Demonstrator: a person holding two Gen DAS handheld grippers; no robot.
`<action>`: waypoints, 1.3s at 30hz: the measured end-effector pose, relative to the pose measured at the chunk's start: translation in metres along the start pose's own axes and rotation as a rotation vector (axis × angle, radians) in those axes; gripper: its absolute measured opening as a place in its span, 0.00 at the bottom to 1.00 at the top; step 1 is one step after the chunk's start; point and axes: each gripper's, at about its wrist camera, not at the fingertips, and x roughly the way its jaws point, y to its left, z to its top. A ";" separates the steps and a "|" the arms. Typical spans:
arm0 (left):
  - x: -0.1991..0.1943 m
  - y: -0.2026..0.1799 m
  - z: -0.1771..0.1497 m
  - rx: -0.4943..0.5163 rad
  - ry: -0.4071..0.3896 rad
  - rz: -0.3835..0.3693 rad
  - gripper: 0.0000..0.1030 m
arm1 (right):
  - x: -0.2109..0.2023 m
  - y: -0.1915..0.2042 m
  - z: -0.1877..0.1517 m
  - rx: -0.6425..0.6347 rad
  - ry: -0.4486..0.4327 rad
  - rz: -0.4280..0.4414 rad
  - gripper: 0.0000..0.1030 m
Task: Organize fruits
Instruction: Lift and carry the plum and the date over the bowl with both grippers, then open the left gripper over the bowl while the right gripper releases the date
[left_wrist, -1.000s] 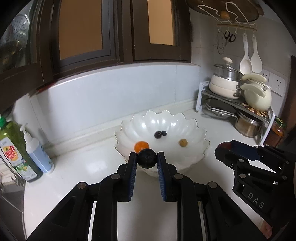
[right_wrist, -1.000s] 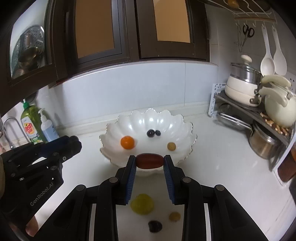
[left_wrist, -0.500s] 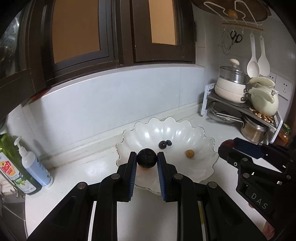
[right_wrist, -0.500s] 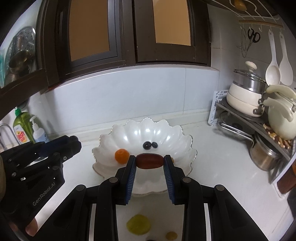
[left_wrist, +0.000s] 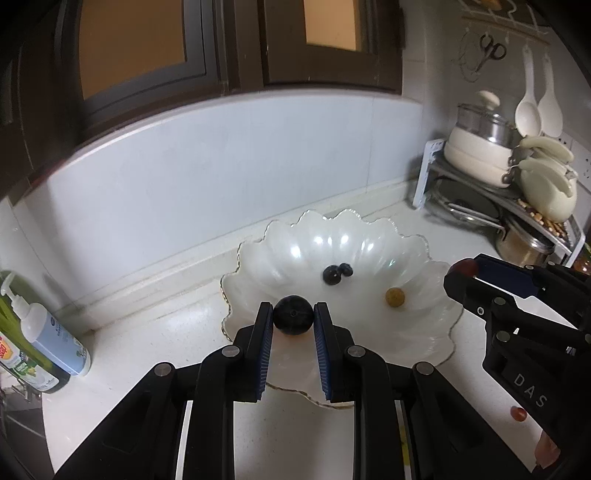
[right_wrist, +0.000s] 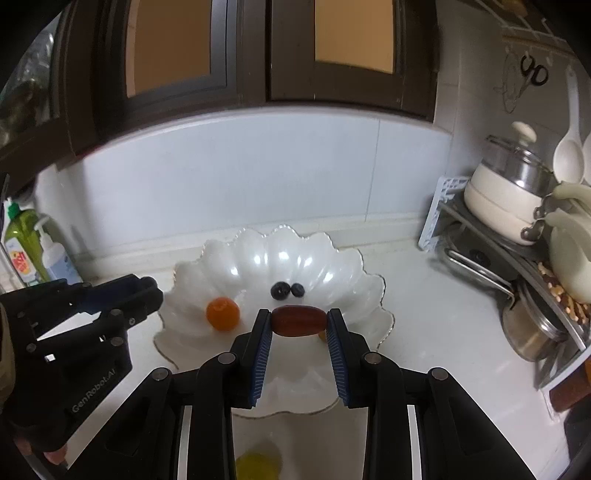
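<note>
Dark-framed windows (right_wrist: 269, 55) above a pale backsplash (right_wrist: 258, 173) and white countertop (right_wrist: 443, 332).

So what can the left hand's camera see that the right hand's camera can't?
Only the left wrist view shows the dark round fruit pinched in the left gripper, and a small red fruit on the counter. Only the right wrist view shows the orange fruit in the bowl and a yellow-green fruit on the counter. Both show the white bowl, its two blueberries and the right gripper holding a red oblong fruit.
</note>
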 end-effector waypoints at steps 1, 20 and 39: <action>0.005 0.000 0.000 -0.003 0.013 0.001 0.22 | 0.005 -0.001 0.000 -0.004 0.011 0.000 0.31; 0.081 -0.005 0.003 0.019 0.196 -0.023 0.22 | 0.094 -0.015 -0.010 0.000 0.270 0.070 0.31; 0.103 -0.007 -0.004 0.027 0.269 0.006 0.49 | 0.112 -0.018 -0.015 -0.013 0.330 0.064 0.49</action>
